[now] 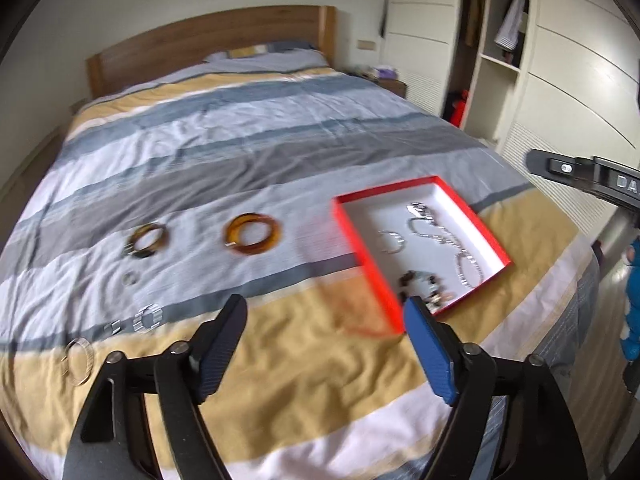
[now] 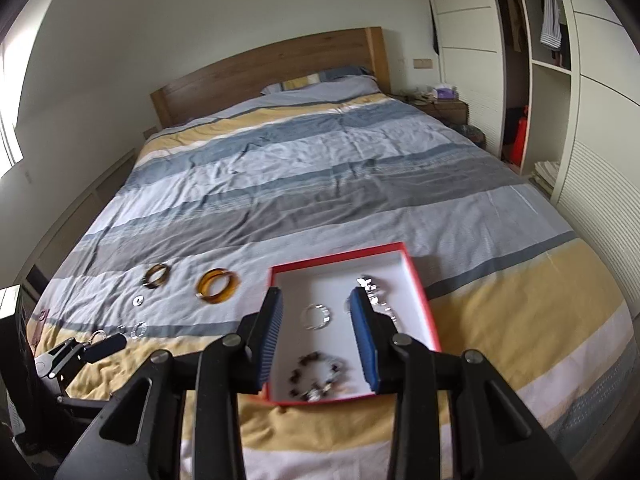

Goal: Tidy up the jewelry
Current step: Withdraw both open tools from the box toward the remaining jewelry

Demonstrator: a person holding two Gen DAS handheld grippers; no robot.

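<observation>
A red box with a white inside (image 1: 472, 216) (image 2: 344, 254) lies on the bed. It holds a silver ring bangle (image 1: 390, 242) (image 2: 316, 316), a silver chain (image 1: 452, 240) (image 2: 374, 292) and a dark beaded bracelet (image 1: 424, 286) (image 2: 318, 378). Left of the box lie an amber bangle (image 1: 252, 234) (image 2: 218, 285), a dark tortoise bangle (image 1: 147, 240) (image 2: 156, 275) and several small silver and clear pieces (image 1: 148, 316) (image 2: 138, 330). My left gripper (image 1: 326, 312) is open and empty above the quilt. My right gripper (image 2: 316, 300) is open and empty over the box.
The striped quilt (image 1: 260, 140) (image 2: 320, 184) covers the bed up to a wooden headboard (image 2: 280, 68). A white wardrobe (image 2: 580, 100) stands along the right side. The left gripper shows in the right wrist view (image 2: 96, 350) at the bed's left edge.
</observation>
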